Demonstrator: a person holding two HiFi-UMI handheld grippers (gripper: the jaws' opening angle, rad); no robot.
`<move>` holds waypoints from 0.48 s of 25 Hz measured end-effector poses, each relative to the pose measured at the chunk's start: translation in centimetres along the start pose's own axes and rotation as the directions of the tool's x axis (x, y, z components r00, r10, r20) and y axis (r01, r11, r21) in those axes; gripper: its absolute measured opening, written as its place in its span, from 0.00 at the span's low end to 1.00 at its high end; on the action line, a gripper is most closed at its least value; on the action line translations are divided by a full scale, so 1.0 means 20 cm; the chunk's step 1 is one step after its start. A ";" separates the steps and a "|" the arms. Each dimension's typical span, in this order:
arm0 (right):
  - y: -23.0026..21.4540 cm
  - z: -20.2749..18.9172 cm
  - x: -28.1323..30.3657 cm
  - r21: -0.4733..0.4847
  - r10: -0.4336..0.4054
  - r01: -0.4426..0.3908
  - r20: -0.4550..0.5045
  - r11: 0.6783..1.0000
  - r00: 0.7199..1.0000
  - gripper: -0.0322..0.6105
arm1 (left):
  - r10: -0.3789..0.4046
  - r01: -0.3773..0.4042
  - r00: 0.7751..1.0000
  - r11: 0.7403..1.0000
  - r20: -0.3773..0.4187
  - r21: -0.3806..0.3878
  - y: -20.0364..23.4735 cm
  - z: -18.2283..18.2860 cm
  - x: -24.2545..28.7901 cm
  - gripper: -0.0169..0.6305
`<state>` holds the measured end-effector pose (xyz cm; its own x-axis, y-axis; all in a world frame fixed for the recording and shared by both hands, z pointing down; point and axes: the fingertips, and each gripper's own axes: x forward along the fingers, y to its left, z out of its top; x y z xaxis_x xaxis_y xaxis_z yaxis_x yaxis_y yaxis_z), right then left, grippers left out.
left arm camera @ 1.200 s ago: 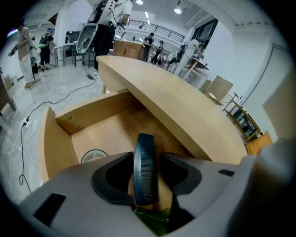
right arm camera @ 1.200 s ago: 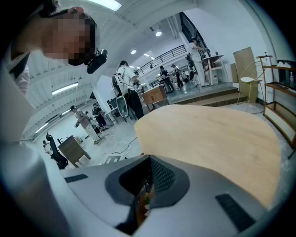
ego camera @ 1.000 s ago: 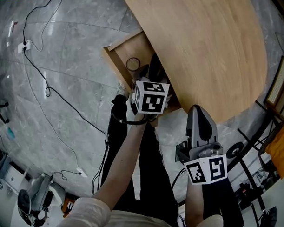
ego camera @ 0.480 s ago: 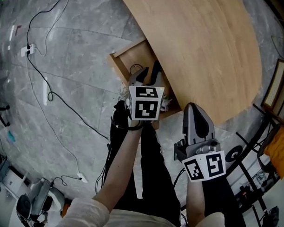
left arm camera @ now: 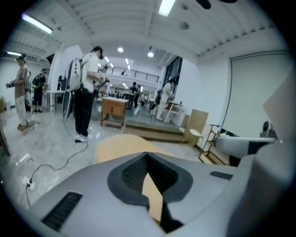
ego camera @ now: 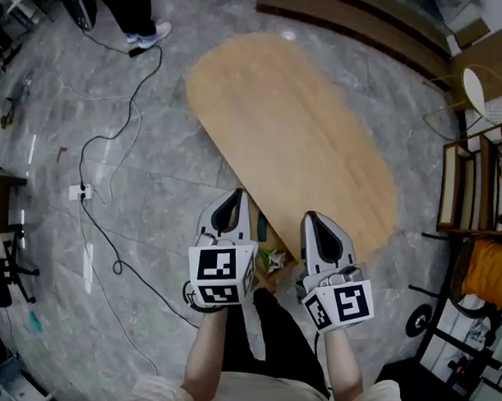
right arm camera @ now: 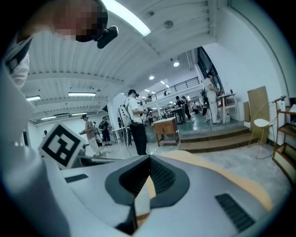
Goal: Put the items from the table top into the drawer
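Left gripper [ego camera: 230,203], risen from the drawer [ego camera: 267,277] to hang beside the right gripper [ego camera: 316,224] over the bare table's [ego camera: 298,128] near edge: jaws just closed on nothing, right's also together, empty; items [ego camera: 274,259] glimpsed in the drawer between them; task likely all but done.

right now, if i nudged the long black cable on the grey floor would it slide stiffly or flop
Probably floppy: the long black cable lies in loose curves on the grey floor, so a push would likely bend it locally. It looks thin, likely light. The white power strip it meets may anchor that end.
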<state>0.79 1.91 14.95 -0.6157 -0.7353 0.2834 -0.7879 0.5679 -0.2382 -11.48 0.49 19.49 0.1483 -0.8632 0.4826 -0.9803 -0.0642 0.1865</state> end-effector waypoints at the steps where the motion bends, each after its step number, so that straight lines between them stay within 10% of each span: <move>1: 0.04 0.12 -0.02 -0.014 0.003 -0.003 0.021 1.000 1.000 0.06 | -0.004 0.004 0.999 1.000 0.048 0.019 -0.04 0.16 -0.09 0.04; 6: 0.25 0.62 -0.17 -0.065 0.007 -0.001 0.098 0.998 0.995 0.06 | -0.037 0.012 0.981 0.991 0.190 0.133 -0.23 0.76 -0.52 0.04; 12: 0.33 0.95 -0.42 -0.038 -0.057 0.063 0.142 0.997 0.988 0.06 | -0.093 0.059 0.972 0.986 0.216 0.156 -0.41 0.93 -0.89 0.04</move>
<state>1.02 4.68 -6.69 -0.5613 -0.8117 0.1613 -0.8252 0.5339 -0.1846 -8.45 6.96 -6.56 0.2069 -0.9412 0.2669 -0.9781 -0.1925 0.0795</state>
